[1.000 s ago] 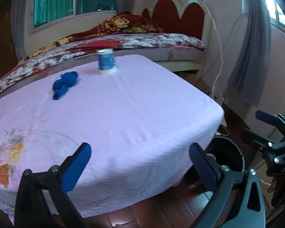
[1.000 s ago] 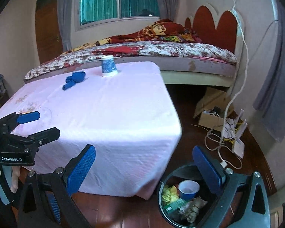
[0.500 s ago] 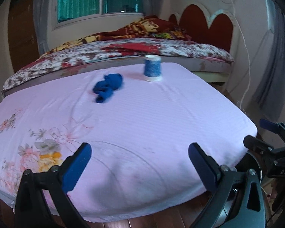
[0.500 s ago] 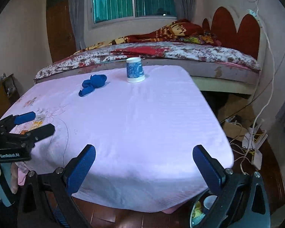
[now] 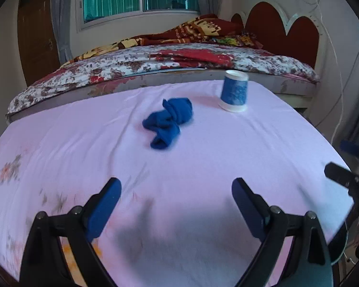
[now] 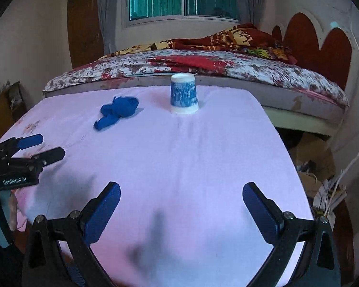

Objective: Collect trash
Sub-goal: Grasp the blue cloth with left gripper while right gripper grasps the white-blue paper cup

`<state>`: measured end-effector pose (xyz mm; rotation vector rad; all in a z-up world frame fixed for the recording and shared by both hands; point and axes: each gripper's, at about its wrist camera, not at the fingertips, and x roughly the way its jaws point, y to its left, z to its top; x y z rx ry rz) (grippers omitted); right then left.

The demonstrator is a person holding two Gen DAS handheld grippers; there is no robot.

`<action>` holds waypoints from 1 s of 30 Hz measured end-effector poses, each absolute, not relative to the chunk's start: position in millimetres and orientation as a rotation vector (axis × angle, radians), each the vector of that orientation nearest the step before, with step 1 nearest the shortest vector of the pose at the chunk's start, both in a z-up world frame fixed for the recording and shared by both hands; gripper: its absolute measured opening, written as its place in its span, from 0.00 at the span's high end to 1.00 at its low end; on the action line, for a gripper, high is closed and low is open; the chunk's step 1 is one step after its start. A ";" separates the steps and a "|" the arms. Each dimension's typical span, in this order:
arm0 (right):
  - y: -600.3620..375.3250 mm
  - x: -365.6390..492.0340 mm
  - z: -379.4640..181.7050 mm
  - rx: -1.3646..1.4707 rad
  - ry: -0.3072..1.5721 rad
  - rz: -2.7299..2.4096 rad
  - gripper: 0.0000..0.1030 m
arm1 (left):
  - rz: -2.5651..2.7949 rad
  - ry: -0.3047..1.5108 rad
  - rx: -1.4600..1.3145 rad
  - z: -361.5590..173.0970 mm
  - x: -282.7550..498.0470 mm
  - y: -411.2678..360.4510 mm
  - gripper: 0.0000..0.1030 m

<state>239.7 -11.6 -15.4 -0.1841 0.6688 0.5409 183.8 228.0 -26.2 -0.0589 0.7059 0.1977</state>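
Left gripper (image 5: pixel 176 197): jaws wide but closing, nothing between them; judged a pre-set for the soft item ahead. Right gripper (image 6: pixel 181 201): fully spread, empty, aimed up the middle of the pink-sheeted table (image 6: pixel 203 167). 2 trash items lie toward the far edge: crumpled blue cloth (image 5: pixel 169 121), then an inverted paper cup (image 5: pixel 234 93) just beside it, apart. Bed (image 5: pixel 155 59) behind.
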 end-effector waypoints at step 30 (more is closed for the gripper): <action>127.4 469.3 -36.1 -0.184 0.845 0.507 0.44 | 0.094 0.863 -0.100 -55.5 350.1 264.3 0.66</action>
